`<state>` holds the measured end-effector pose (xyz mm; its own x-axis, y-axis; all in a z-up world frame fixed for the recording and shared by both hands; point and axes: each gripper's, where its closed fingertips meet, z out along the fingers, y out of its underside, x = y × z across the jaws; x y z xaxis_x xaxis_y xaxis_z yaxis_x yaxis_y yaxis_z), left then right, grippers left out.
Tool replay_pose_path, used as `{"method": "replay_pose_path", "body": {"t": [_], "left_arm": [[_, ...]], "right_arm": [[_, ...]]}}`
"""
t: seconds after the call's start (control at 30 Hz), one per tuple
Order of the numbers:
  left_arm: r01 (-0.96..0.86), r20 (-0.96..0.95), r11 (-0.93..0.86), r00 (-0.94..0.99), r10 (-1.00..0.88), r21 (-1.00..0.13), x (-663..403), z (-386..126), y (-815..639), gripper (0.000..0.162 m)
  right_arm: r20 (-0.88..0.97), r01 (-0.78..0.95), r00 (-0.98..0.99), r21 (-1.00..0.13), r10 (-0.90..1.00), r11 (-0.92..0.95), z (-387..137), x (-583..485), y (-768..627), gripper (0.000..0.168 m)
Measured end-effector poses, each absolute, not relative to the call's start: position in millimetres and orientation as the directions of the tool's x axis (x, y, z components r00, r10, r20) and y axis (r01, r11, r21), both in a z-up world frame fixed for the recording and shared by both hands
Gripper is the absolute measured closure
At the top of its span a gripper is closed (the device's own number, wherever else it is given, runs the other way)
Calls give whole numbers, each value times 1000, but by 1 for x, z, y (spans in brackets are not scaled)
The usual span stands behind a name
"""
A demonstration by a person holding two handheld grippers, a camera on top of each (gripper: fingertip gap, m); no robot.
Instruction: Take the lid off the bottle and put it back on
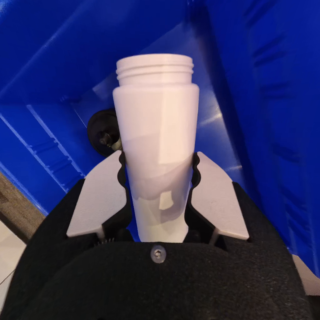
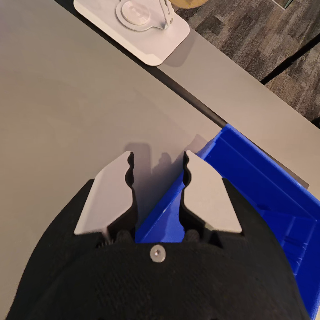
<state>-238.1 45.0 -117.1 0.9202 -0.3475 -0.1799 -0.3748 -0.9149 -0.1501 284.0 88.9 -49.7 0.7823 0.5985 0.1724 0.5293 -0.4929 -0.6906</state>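
Lid is off and out of sight: left tongs (image 1: 158,166) clamp the white bottle (image 1: 156,131) over the blue bin (image 1: 52,69), right tongs (image 2: 158,166) gape empty above the desk (image 2: 69,103), so recapping likely means finding the lid, perhaps that dark disc (image 1: 102,133) at nine o'clock.
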Motion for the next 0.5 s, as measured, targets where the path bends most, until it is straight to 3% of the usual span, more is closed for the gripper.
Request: {"method": "replay_pose_path", "body": {"t": [0.2,0.5], "left_arm": [[-386,-199,-873,919,-339,-297,-230,-78,50,87],[-323,-169,-519,931,-322,-792,-200,30,78,88]], "right_arm": [[189,552,757,-697,625,-458,-46,273,86,112],[191,572,723,-706,664,-419,-52,254,85,113]]}}
